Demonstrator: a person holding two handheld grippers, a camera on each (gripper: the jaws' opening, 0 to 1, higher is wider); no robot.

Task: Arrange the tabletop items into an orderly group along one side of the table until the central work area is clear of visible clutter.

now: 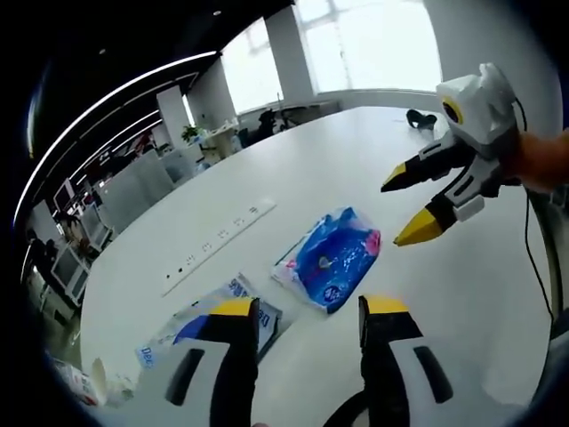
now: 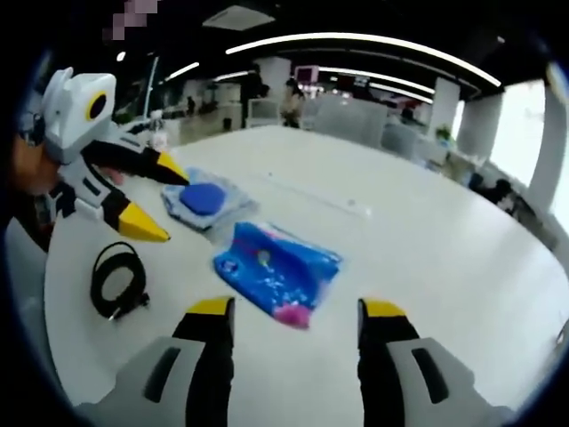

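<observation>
A blue and pink packet (image 1: 331,258) lies on the white table (image 1: 338,160), just ahead of my left gripper (image 1: 308,307), which is open and empty. A white and blue packet (image 1: 206,322) lies partly behind its left jaw. My right gripper (image 1: 418,203) comes in from the right, open, above the table. In the right gripper view the blue packet (image 2: 277,271) lies just beyond my open right gripper (image 2: 296,308). The other packet (image 2: 206,200) lies farther off, with the open left gripper (image 2: 160,203) hanging right beside it.
A long white power strip (image 1: 220,245) lies flat on the table to the left of the packets. A coiled black cable (image 2: 117,280) rests near the table edge. A small black object (image 1: 420,117) sits at the far end. Office desks and pillars stand beyond.
</observation>
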